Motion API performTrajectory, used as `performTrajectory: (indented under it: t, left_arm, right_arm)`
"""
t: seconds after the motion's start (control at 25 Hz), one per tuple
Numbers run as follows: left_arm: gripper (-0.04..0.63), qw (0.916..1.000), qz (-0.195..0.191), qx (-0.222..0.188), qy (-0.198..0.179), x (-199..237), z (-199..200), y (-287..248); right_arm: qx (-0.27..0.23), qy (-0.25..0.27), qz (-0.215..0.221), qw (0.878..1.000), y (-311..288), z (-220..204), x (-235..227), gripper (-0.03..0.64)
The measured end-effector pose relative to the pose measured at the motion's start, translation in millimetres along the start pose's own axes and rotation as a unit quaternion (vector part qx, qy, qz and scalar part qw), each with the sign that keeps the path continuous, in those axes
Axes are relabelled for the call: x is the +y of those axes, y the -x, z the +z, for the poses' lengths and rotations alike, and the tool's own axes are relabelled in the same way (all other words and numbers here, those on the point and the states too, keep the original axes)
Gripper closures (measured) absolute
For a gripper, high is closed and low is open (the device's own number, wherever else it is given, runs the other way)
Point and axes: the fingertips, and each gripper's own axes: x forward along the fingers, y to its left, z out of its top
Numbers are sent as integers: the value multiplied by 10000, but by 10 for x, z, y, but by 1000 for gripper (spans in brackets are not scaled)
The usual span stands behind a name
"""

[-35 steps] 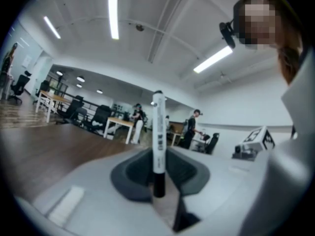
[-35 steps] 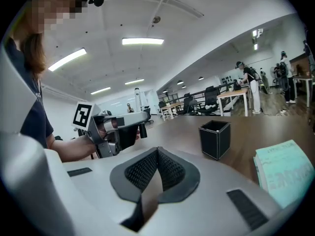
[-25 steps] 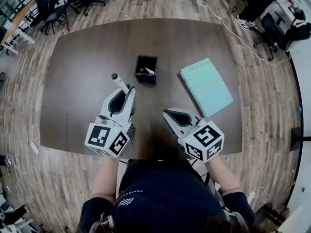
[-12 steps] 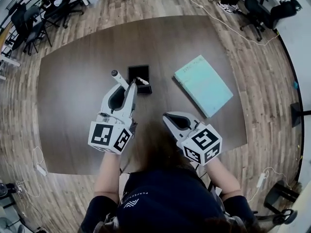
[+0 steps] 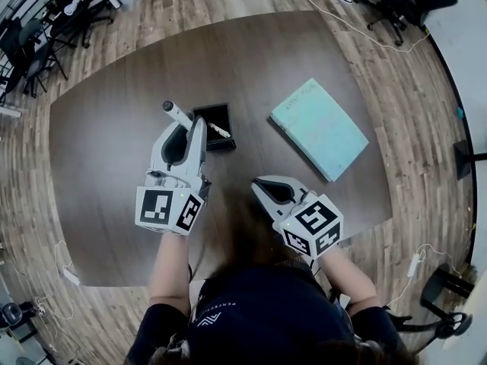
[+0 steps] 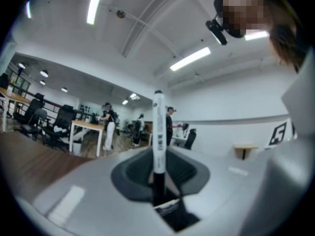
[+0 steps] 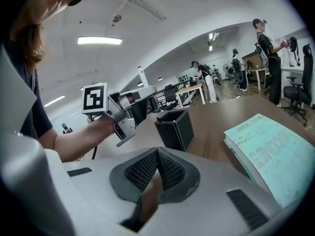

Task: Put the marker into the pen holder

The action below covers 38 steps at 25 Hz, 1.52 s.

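Observation:
My left gripper [image 5: 190,124] is shut on a white marker [image 5: 176,115], whose tip sticks out up and to the left, just left of the black square pen holder [image 5: 215,127]. In the left gripper view the marker [image 6: 158,132] stands upright between the jaws, and this gripper [image 6: 158,173] points up at the room. The pen holder has a white pen [image 5: 220,131] in it. My right gripper [image 5: 262,189] is shut with nothing in it, low over the table near the front edge. The right gripper view shows the holder [image 7: 175,128] and the left gripper [image 7: 134,102] raised beside it.
A teal book [image 5: 318,128] lies on the dark wooden table [image 5: 106,158], right of the holder. Office chairs [image 5: 46,33] and desks stand beyond the far left corner, and cables run across the wooden floor at the far right.
My left gripper has carried the marker up and forward, from short of the holder to right beside its left side. The right gripper has kept its place.

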Motion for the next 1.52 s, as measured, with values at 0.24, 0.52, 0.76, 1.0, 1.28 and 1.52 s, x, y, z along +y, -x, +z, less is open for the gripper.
performTrajectory:
  t: [0.24,0.52,0.76,1.0,1.28,1.52]
  left_arm:
    - [522,9997,-191,52,-108,-6,-119,-154]
    - [520,9993,-275,183,-192,30,-280,-270]
    - [518,9987,-336,167,-358,31,-351,-292]
    - [518,9984,-342,243,-390,36,-426,-297]
    - [513,9979,-338,268,-475,23,-456,-276]
    - [495,9980,-321,263,-470,12,-438,-266]
  right_arm:
    - [91,-85,-35,9999,-38,-52,-98,615]
    - [145,-218,-58,9996,-88,-96,-151,615]
    - [144,-265,-95,9995,-132,-75,-225,615]
    - [165,-267,-84,9995,-149,-81,-258,615]
    - [170,-292,-95,9994,-143,-77,-270,615]
    - [157,-310,-125,9993,-106,-74,-289,615]
